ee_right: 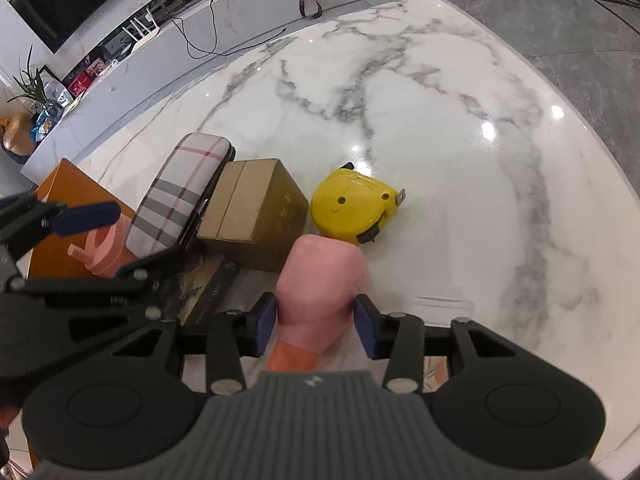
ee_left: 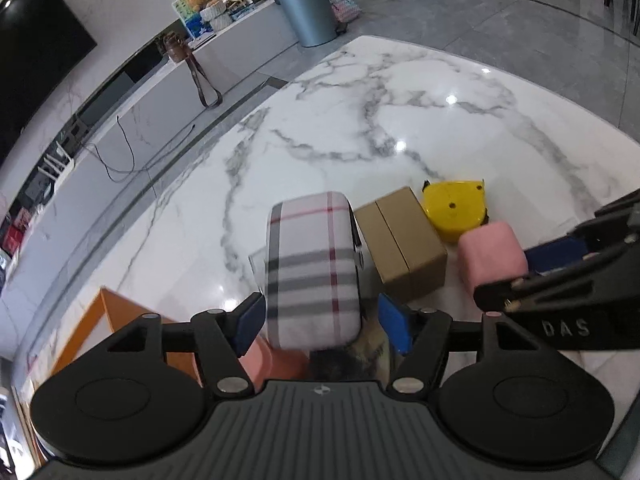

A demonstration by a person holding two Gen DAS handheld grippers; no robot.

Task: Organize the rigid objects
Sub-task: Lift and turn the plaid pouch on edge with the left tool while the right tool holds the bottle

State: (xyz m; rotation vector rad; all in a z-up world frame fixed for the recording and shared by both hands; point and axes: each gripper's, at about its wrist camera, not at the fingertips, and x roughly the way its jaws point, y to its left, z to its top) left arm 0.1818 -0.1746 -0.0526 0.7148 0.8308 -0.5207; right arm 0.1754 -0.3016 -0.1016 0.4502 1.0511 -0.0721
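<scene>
My left gripper [ee_left: 320,322] is shut on a plaid glasses case [ee_left: 314,268] and holds it above the orange box [ee_left: 94,326], a pink cup [ee_left: 276,362] and a dark book. The case also shows in the right wrist view [ee_right: 180,196]. My right gripper [ee_right: 316,326] is shut on a pink bottle [ee_right: 320,280] with an orange base; the bottle also shows in the left wrist view [ee_left: 490,258]. A brown cardboard box [ee_left: 402,244] and a yellow tape measure [ee_left: 456,208] sit on the marble table [ee_left: 400,120] between the two grippers.
The orange box [ee_right: 66,220] holds the pink cup [ee_right: 106,250] at the table's near left. A dark book [ee_right: 208,292] lies beside the brown box [ee_right: 256,212]. The yellow tape measure [ee_right: 354,210] lies right of it. A TV cabinet stands beyond the far edge.
</scene>
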